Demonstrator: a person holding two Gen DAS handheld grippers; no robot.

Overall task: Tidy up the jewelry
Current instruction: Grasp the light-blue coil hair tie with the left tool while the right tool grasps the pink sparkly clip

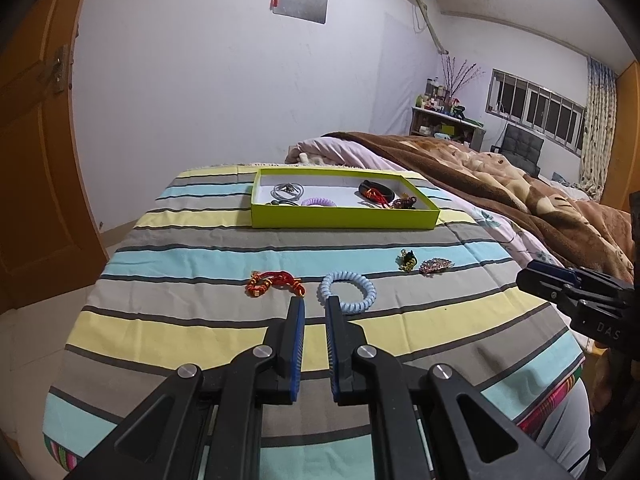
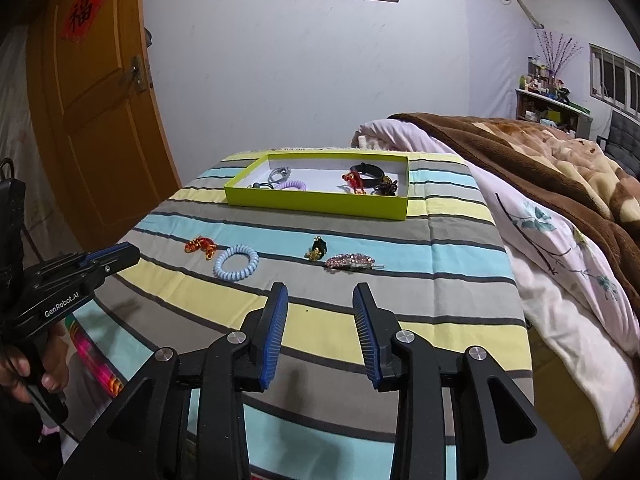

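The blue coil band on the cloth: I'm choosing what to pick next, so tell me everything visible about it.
The blue coil band is a pale blue spiral ring, plastic by its look, closed into a loop and lying flat on the striped cloth. It sits outside the green box, just right of the red knot charm, apart from it. Nothing grips it: the left gripper is empty, its tips close before the band.

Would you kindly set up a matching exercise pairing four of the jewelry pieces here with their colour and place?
Things:
1. coil bracelet
2. knotted cord bracelet
3. rhinestone hair clip
4. coil hair tie

Descriptions:
A. purple, inside the green box
B. pink, on the striped cloth
C. red and gold, on the cloth
D. light blue, on the cloth

Pairs: 1-D, 2-C, 3-B, 4-A
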